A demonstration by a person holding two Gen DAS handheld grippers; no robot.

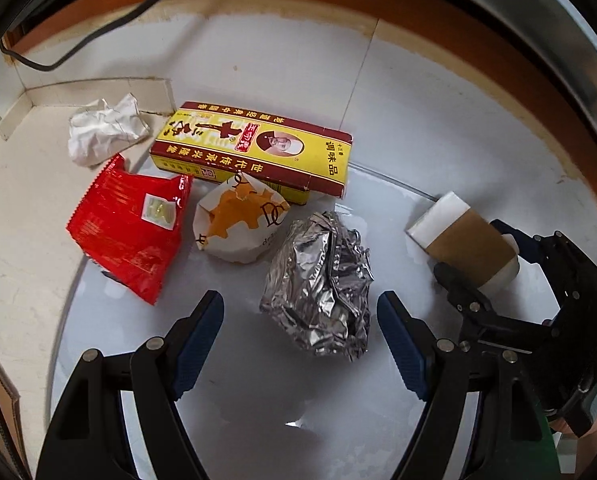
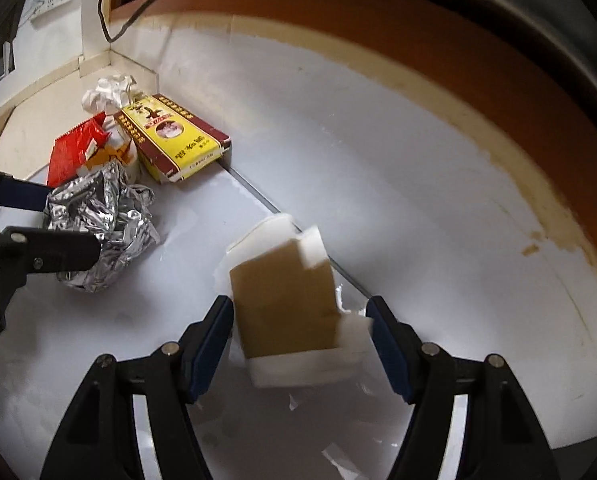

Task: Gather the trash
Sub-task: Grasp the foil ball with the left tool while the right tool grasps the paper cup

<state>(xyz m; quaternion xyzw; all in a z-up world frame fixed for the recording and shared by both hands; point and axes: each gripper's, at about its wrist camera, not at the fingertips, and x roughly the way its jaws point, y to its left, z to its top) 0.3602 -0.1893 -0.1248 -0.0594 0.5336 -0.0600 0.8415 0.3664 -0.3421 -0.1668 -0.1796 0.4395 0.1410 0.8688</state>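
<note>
A crumpled foil ball [image 1: 322,280] lies on the white surface [image 1: 282,400]. My left gripper [image 1: 300,308] is open, its fingertips on either side of the ball's near end without pressing it. The right wrist view shows the left gripper [image 2: 72,226] straddling the foil ball [image 2: 110,216]. A flattened white paper cup with a brown sleeve [image 2: 286,304] lies between the open fingers of my right gripper [image 2: 298,308]; the pads stand close beside it. In the left wrist view the right gripper [image 1: 472,254] flanks that cup [image 1: 450,236].
Behind the foil lie a yellow and red seasoning box [image 1: 254,148], a white and orange food wrapper [image 1: 238,220], a red packet [image 1: 126,224] and crumpled white paper [image 1: 102,128]. A black cable [image 1: 98,36] runs along the far wall corner. A brown band [image 2: 438,40] borders the surface.
</note>
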